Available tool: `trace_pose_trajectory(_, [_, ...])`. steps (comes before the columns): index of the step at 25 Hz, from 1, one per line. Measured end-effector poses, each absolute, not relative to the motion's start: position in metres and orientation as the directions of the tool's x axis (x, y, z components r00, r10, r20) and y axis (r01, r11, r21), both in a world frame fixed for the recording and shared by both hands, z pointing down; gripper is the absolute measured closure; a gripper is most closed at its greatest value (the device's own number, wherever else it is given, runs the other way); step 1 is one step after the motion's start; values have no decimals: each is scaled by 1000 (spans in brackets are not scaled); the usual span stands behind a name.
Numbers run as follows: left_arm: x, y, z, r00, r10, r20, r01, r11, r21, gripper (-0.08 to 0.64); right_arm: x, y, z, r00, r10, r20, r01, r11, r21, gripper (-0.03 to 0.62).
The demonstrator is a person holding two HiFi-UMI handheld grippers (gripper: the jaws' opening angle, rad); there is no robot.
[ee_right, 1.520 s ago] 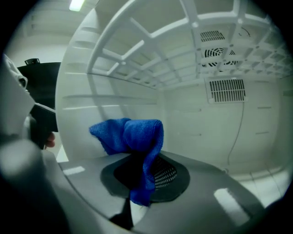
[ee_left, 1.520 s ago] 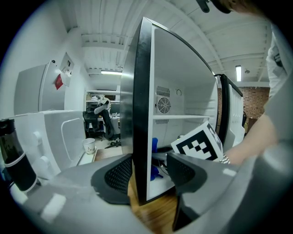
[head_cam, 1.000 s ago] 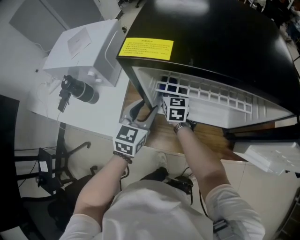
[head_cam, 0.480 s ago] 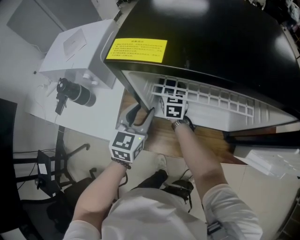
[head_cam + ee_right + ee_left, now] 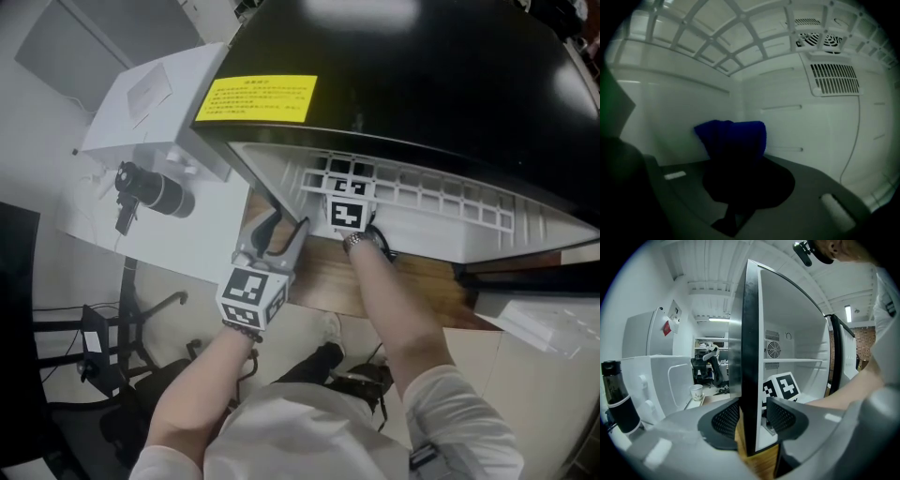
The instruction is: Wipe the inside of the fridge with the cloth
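A black fridge (image 5: 422, 84) with a white inside stands open on a wooden tabletop (image 5: 323, 277). My left gripper (image 5: 279, 232) straddles the black front edge (image 5: 750, 357) at the fridge's left side. Its jaws have just been closing, and both pads (image 5: 725, 420) now sit against that edge. My right gripper (image 5: 740, 180) is inside the fridge, so only its marker cube (image 5: 349, 211) shows in the head view. It is shut on a dark blue cloth (image 5: 733, 140), which is bunched against the left inner wall (image 5: 679, 122) near the back corner.
A white wire shelf (image 5: 422, 202) runs just above the right gripper, and a fan grille (image 5: 834, 77) is on the back wall. Left of the fridge are a white box (image 5: 159, 89), a black bottle (image 5: 616, 394) and a paper cup (image 5: 696, 392).
The right gripper's cube has slid a little deeper under the wire shelf. The left gripper has stayed on the fridge's edge.
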State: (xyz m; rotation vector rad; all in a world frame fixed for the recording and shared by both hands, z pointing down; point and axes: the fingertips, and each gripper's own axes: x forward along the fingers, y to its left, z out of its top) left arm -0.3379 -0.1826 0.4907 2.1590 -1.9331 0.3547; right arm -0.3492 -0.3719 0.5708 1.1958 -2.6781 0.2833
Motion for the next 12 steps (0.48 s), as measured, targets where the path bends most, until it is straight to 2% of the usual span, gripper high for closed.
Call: trace_pose_trajectory(12, [-339, -182, 492, 77, -940, 331, -997, -82, -1, 387, -313, -381, 570, -609, -749, 261, -786, 615, -67, 549])
